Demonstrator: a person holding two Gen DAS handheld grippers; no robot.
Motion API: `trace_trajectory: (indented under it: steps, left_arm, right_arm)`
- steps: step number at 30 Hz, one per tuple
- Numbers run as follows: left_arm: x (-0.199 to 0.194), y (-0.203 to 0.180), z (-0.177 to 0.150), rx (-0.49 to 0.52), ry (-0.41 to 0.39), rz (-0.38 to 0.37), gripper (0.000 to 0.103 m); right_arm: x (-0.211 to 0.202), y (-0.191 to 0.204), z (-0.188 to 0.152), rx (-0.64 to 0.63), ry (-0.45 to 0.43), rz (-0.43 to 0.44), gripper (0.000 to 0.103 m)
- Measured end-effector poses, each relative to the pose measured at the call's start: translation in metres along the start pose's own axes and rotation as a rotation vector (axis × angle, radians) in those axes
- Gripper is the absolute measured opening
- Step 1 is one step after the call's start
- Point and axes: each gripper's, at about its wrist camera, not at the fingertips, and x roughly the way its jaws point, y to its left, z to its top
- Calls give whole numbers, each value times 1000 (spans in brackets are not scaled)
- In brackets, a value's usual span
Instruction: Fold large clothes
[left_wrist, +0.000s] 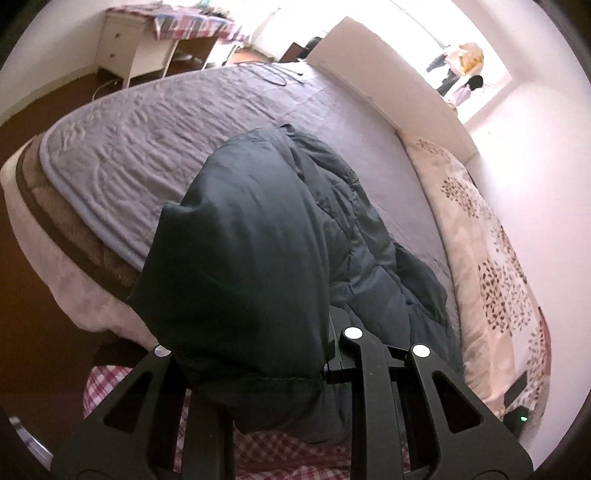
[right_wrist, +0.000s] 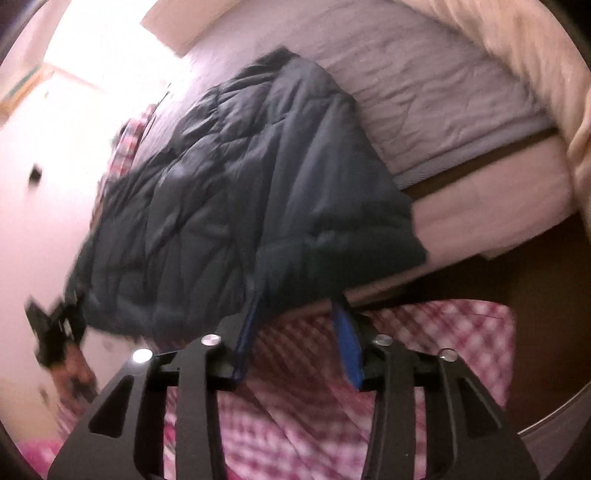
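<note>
Dark quilted jacket hides the left gripper clamping it; right gripper, blurred, fingers apart, at bed's edge.

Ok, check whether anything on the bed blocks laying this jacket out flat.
Nothing visible does. The grey bedcover around the jacket is bare. The floral duvet is bunched along one edge beside it, and a thin cable lies far off near the headboard.
</note>
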Motion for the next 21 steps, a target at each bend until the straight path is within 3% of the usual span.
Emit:
trace_trajectory:
  steps: [2,3,7,13,16,21]
  left_arm:
    - [-1,-4,0,12,-3,6,20]
    - [-2,-6,1,20,-5,9,20]
    - [-6,-17,3,52,-16,21,20]
    - [-20,-47,1,154,-45,49,20]
    - [-30,-69,-1,227,-70,60,20]
    - [-43,-124,-11,416,-122,72,20]
  right_arm:
    - [-17,6,-6,-80,-22,-12,3]
    - [-24,12,-8,-111,-33,-4,2]
    - [-23,44,1,-217,-81,49,1]
    - [28,96,44,-327,-64,100,1]
    - [54,98,60,-308,-63,58,1]
    - [97,77,72,-235,14,47,1]
